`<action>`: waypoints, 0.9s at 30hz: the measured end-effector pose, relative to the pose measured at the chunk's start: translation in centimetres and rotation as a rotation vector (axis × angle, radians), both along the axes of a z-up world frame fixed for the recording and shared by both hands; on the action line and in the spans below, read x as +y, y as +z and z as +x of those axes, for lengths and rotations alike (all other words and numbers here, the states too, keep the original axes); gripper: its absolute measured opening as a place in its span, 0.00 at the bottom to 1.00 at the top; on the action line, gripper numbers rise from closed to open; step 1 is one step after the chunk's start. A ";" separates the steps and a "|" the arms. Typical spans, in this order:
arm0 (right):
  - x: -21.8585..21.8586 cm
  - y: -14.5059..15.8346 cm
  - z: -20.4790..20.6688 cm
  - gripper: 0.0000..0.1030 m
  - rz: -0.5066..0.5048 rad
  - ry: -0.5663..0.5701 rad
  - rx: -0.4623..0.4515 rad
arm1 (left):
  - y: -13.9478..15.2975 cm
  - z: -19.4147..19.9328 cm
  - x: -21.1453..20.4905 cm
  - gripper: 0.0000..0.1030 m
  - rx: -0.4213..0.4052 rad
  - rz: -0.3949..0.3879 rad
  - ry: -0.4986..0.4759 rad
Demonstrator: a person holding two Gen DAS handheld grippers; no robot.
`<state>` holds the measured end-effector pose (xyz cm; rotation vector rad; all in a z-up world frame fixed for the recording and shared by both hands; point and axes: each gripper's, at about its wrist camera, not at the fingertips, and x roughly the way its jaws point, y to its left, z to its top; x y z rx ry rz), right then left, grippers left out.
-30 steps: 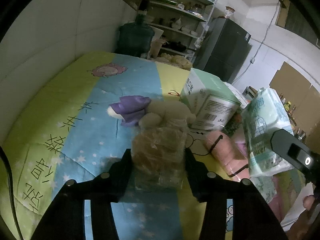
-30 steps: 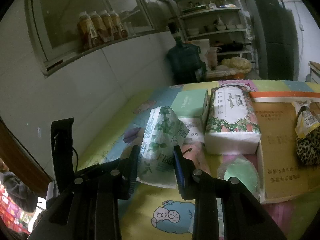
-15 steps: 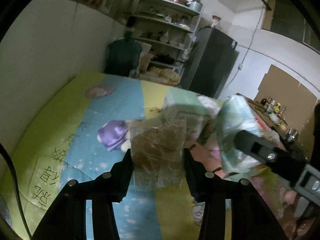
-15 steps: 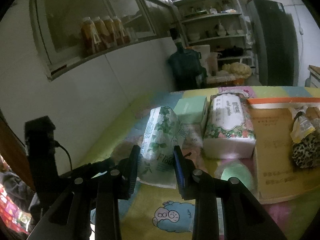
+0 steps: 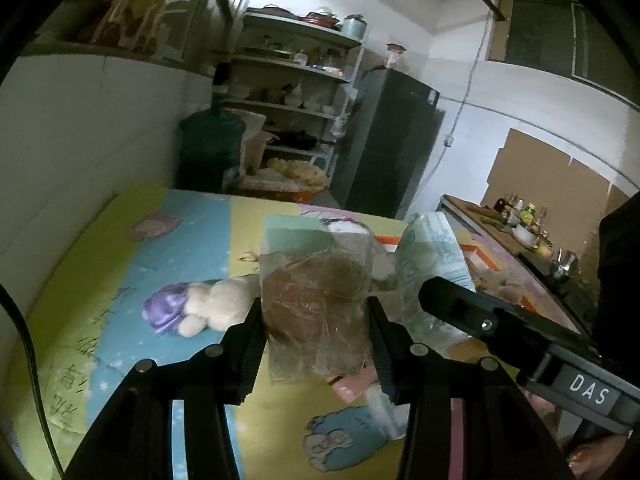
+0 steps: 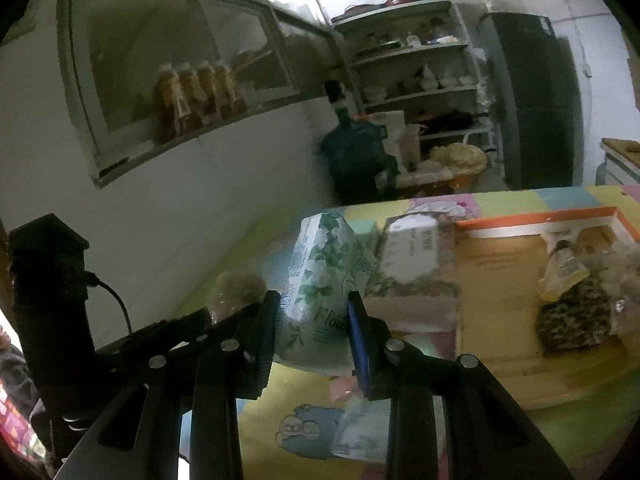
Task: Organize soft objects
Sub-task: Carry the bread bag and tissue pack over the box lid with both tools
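Two loads have just come up off the patchwork play mat (image 5: pixel 192 240): left tongs (image 5: pixel 316 320) clamp a brown plush in clear wrap (image 5: pixel 316 300), right tongs (image 6: pixel 312 312) clamp a floral tissue pack (image 6: pixel 320 264); both seem bound for sorting.

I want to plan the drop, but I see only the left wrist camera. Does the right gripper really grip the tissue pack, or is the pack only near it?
Observer: It grips it. The right gripper is shut on the floral tissue pack, with one pad on each side.
Operator: Thank you. Is the cardboard tray behind it already in use?
Observer: Yes. A leopard-print item lies at the right end of the cardboard tray, with a yellowish packet leaning on it.
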<state>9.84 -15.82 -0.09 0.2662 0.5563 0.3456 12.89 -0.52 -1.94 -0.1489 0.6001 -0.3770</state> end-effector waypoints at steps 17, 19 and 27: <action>-7.6 0.5 -1.5 0.33 0.009 -0.136 -0.018 | 0.5 0.9 -7.3 0.46 -0.007 0.009 -0.125; -8.4 0.4 -1.7 0.33 0.013 -0.149 -0.016 | 0.5 1.1 -8.1 0.46 -0.003 0.010 -0.137; -11.3 -0.1 -2.1 0.33 0.026 -0.197 -0.007 | 0.0 1.9 -11.0 0.46 0.017 0.012 -0.182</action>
